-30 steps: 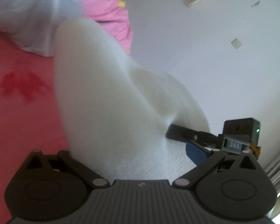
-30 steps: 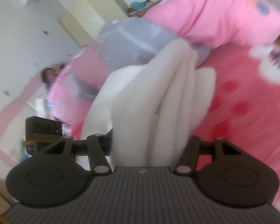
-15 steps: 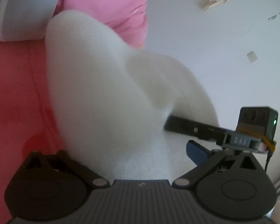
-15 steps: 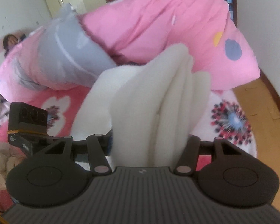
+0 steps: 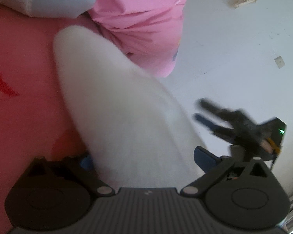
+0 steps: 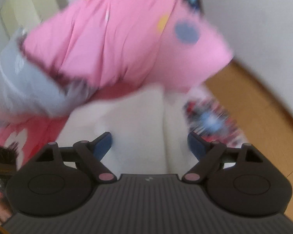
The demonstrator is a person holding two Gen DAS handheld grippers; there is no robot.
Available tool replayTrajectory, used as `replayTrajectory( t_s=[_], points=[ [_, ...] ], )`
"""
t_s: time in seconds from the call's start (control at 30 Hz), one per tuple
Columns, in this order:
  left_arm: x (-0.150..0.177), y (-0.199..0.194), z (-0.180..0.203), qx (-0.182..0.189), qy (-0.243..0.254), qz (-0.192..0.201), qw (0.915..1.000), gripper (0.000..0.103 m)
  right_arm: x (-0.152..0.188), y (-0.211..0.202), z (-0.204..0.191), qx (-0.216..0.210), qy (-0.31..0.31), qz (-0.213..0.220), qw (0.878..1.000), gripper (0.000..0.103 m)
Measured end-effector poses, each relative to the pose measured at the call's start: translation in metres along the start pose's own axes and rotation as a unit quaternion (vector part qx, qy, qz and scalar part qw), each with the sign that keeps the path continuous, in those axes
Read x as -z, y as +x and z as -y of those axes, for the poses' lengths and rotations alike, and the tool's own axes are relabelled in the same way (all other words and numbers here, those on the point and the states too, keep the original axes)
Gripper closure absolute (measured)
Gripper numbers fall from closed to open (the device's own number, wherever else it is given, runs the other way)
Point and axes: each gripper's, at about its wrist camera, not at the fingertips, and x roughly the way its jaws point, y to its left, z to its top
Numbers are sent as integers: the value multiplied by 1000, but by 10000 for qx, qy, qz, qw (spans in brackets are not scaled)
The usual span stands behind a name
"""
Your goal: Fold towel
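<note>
- Towel [image 5: 123, 120] — white, thick and fleecy, no pattern or hem visible; in the left wrist view it rises from between the fingers as one broad rounded lobe leaning up and to the left, soft with blur.
- Towel, right wrist view [image 6: 138, 124] — the same white cloth, shown as a wide pale panel with one vertical crease right of centre; its upper edge is roughly straight and lies against the pink bedding behind.
- Left gripper [image 5: 144, 161] — clenched on the towel: cloth fills the whole gap between the two blue-padded fingers and runs down to the gripper body.
- Right gripper [image 6: 149, 146] — jaws spread wide, blue pads well apart; the towel lies in front of and between them, but neither pad presses on it. Released.
- Right gripper, seen from the left wrist camera [image 5: 211, 117] — blurred, to the right of the towel and clear of it, fingers parted, a green light on its body.
- Position of towel — over the red patterned bed sheet [image 5: 19, 97], near its edge; the pink quilt [image 6: 117, 39] and a grey-blue pillow [image 6: 19, 89] lie just beyond it.
- Surroundings — white wall [image 5: 234, 48] on the right of the left wrist view; wooden floor [image 6: 254, 107] on the right of the right wrist view.
</note>
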Motion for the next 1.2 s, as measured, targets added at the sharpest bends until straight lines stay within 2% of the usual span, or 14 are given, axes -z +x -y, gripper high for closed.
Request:
replayTrajectory(
  t_s=[0.1,0.2,0.3,0.4,0.47,0.57,0.6,0.7,0.8,0.93,1.0,1.1,1.2],
  points=[
    [6,-14,3,-127,2,-60,9999,0,-1,-47,17,27,619,833,9946,16],
    [14,-33,8,-314,100,-106,9994,0,11,-91,17,204,939,1182,9883,16],
    [24,-67,13,-570,303,-30,9979,0,41,-121,-9,56,744,1077,9914,17],
    [39,-102,23,-850,574,126,9946,0,79,-135,-58,116,159,746,9970,18],
    [52,-130,37,-1225,1031,347,9865,0,104,-141,-87,-20,-22,580,9983,19],
    [74,-160,54,-2024,1892,635,9588,0,139,-162,-124,87,-212,657,9976,20],
    [80,-170,59,-2191,1978,685,9530,0,151,-169,-132,112,-202,722,9971,20],
    [94,-201,72,-2518,1868,750,9466,0,180,-193,-152,403,74,859,9955,19],
    [104,-230,87,-2542,1812,738,9471,0,211,-227,-180,782,43,983,9921,18],
    [138,-290,127,-2641,2215,955,9339,0,244,-281,-215,906,162,1334,9868,3],
    [152,-312,141,-2649,2285,1064,9308,0,259,-308,-233,1064,170,1462,9834,1],
    [172,-344,156,-2591,2277,1126,9318,0,279,-342,-259,1422,87,1461,9790,1],
    [189,-367,166,-2487,2371,1023,9335,0,295,-366,-280,1596,138,1393,9772,1]
  ],
)
